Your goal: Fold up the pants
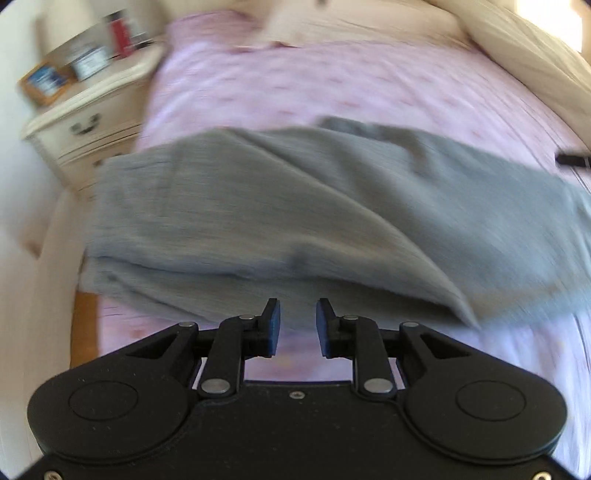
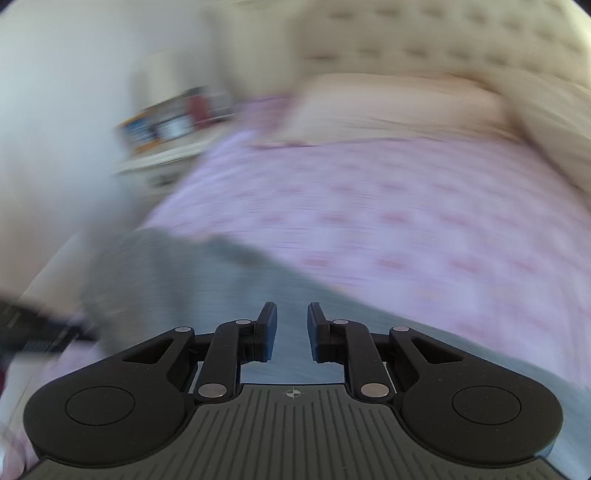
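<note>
Pants [image 1: 280, 206], grey and folded over on themselves, lie on the pink patterned bedspread [image 1: 369, 85] with their long axis running across the bed, side to side in my left view; one end reaches toward the nightstand [image 1: 85, 122], the other trails off to the right edge. Beyond the pants the bedspread runs up to cream pillows [image 1: 369, 22], and the nightstand beside the bed carries a few boxes and small items, too blurred to name. Nothing lies on top of the pants. My left gripper [image 1: 297, 325] points steeply down at the near edge of the pants, its jaws parted by a narrow gap with nothing between them, only cloth and bedspread below. My right gripper [image 2: 292, 330] hovers over the pants too, angled less steeply, looking along the bed toward the pillows; its jaws are likewise slightly apart and pinch nothing. In that view the pants [image 2: 207, 280] fill the lower left, and the other tool shows as a dark blur at the left edge, near the pants' end.
</note>
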Motion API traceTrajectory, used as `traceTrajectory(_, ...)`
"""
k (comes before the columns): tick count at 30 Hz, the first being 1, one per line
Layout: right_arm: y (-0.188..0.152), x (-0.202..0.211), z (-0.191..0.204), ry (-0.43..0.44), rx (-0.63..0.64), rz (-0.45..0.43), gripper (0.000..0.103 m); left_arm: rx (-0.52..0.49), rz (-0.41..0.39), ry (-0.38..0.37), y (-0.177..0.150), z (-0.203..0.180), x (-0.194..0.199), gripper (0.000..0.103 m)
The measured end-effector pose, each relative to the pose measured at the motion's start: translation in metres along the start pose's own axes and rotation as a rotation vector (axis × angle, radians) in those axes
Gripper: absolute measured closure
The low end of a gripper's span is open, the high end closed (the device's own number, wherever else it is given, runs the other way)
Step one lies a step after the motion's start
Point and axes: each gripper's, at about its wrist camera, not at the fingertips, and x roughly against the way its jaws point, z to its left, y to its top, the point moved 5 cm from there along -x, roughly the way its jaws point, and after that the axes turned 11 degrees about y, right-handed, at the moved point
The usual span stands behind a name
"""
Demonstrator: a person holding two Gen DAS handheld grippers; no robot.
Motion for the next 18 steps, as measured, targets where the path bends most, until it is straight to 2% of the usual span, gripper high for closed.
traceTrajectory(3, 0.005, -0.029, 0.037, 0.103, 0.125, 0.05, 0.085, 0.077, -0.008, 0.066, 0.011, 0.034, -0.012, 0.069)
traceTrajectory(5, 0.004, -0.044, 0.062, 0.146, 0.228, 0.087, 0.085, 0.122, -0.006, 0.111, 0.019, 0.055, -0.023, 0.061)
traceTrajectory(7, 0.006, -0.057, 0.08, 0.172, 0.347, 0.122, 0.085, 0.18, 0.012, 0.142, 0.024, 0.076, -0.036, 0.058)
traceTrajectory(12, -0.001, -0.08, 0.126, 0.218, 0.648, 0.146, 0.079, 0.267, 0.081, 0.151, 0.028, 0.11, -0.064, 0.056)
traceTrajectory(15, -0.009, -0.097, 0.141, 0.218, 0.728, 0.12, 0.079, 0.281, 0.09, 0.136, 0.026, 0.115, -0.071, 0.05)
traceTrajectory(18, -0.025, -0.116, 0.149, 0.15, 0.826, 0.098, 0.079, 0.331, 0.107, 0.121, 0.025, 0.117, -0.078, 0.048)
